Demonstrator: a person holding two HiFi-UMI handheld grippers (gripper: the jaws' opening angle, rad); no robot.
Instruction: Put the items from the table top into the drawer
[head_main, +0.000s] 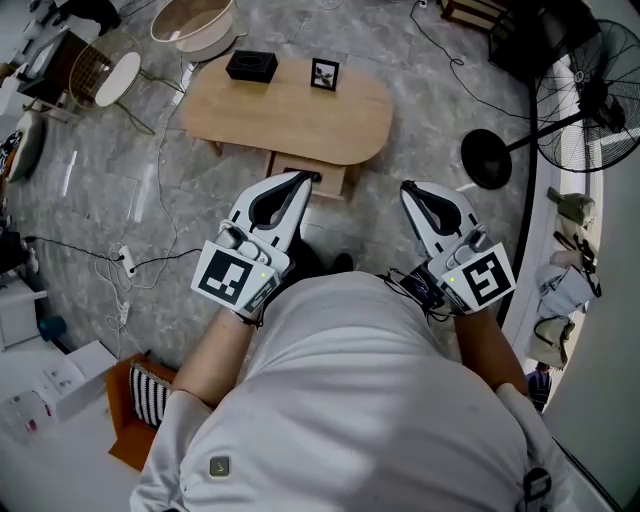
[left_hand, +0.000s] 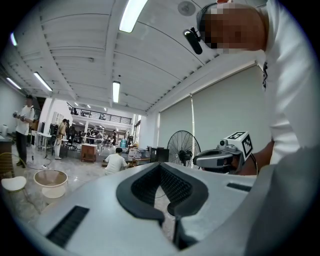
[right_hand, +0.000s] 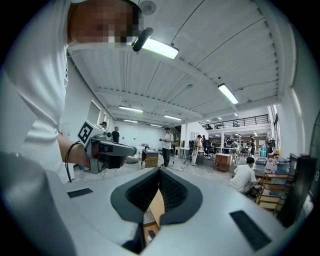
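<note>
- Left gripper (head_main: 304, 179) and right gripper (head_main: 408, 188) close to the chest, both pressed together, pinching nothing.
- Black box (head_main: 251, 66) and small frame (head_main: 324, 74) at the far edge of the tabletop (head_main: 300, 122); drawer (head_main: 310, 178) under the near edge, openness unclear.
- Spread wide before reaching; take box across its short sides, level.

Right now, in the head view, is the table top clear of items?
No, a black box and a small picture frame sit on the wooden table.
</note>
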